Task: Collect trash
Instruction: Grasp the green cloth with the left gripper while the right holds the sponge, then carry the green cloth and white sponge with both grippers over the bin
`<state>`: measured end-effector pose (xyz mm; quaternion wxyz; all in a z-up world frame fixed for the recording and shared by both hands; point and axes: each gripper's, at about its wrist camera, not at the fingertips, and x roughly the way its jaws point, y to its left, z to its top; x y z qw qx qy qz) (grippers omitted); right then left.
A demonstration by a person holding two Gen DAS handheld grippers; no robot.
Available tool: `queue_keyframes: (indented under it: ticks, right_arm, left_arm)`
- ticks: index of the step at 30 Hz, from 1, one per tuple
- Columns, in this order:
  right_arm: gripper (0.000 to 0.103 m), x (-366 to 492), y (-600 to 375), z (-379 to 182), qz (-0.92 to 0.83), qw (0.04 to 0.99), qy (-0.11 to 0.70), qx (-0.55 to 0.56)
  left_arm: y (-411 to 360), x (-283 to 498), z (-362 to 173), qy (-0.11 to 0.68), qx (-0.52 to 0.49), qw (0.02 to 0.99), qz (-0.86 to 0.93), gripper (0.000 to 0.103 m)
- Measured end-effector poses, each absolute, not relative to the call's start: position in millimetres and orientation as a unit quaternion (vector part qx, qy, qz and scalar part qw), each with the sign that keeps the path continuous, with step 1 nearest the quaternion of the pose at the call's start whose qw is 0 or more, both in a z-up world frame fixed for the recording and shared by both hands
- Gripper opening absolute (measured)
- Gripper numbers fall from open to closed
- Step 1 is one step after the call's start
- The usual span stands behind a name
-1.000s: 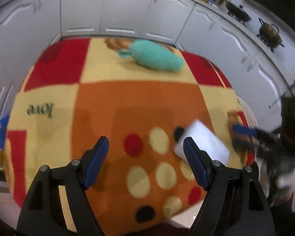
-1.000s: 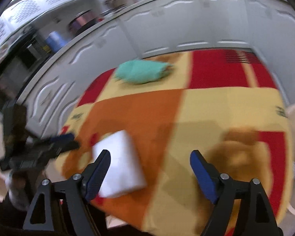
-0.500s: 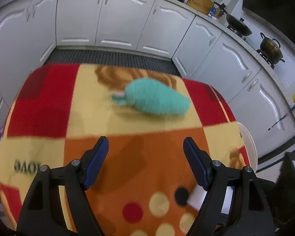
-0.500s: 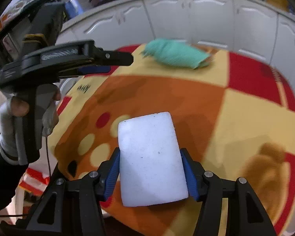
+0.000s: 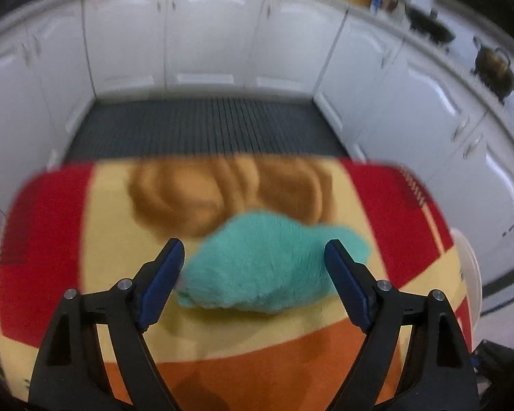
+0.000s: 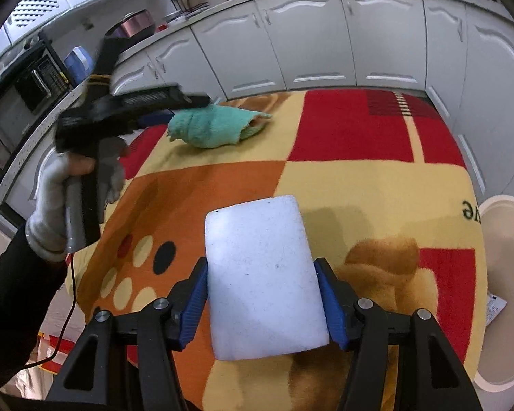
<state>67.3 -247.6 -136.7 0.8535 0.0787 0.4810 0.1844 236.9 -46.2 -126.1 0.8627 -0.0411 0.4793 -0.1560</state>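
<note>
Nearest, the right gripper (image 6: 262, 303) has its jaws clamped on the flat white rectangular foam sponge (image 6: 265, 274), above the patchwork red, yellow and orange table (image 6: 376, 185). Farther off, the left gripper (image 5: 255, 275), whose jaws have just been opening, stands wide apart around the crumpled teal terry cloth (image 5: 267, 267) lying on the table, not pressing it. It should sink until both pads straddle the bulk, then close low to gather the folds.

Fuzzy teal terry cloth (image 5: 267, 263), soft and matt. White foam block (image 6: 264, 274), matt, finely pored, lightly specked. Plush printed blanket (image 6: 342, 178) over the table, matt pile. Glossy white cabinet doors (image 5: 216, 34), smooth and reflective. Ribbed dark floor mat (image 5: 205, 126), matt. Matt black plastic gripper frames with blue rubbery pads (image 6: 329, 304) and bright metal screws. Knit grey-white glove (image 6: 51, 212).
</note>
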Motion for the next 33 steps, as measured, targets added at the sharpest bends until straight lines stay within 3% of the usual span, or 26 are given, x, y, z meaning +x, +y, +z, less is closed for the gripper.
queue_keyframes:
  ticks: [2,7,10,20,33]
  right_arm:
    - [0.058,67.5,-246.3,-135.6,0.186,0.854,0.48,0.079]
    - [0.058,67.8,-247.3,-133.4,0.183,0.856,0.475,0.085]
    - [0.058,66.8,-251.5,-128.2,0.183,0.862,0.464,0.089]
    - [0.057,52.9,-272.5,-108.5,0.15,0.884,0.433,0.095]
    - [0.057,25.9,-335.7,-98.3,0.064,0.901,0.412,0.115]
  left_arm:
    - [-47.5,235.1,-136.1,0.486,-0.052,0.857,-0.164,0.083]
    - [-40.9,222.0,-130.6,0.467,-0.069,0.864,-0.174,0.054]
    - [-36.7,208.1,-120.3,0.454,-0.082,0.867,-0.187,0.047]
    - [-68.5,159.8,-82.9,0.419,-0.076,0.876,-0.226,0.045]
    - [-138.4,126.1,-78.9,0.421,-0.033,0.867,-0.263,0.045]
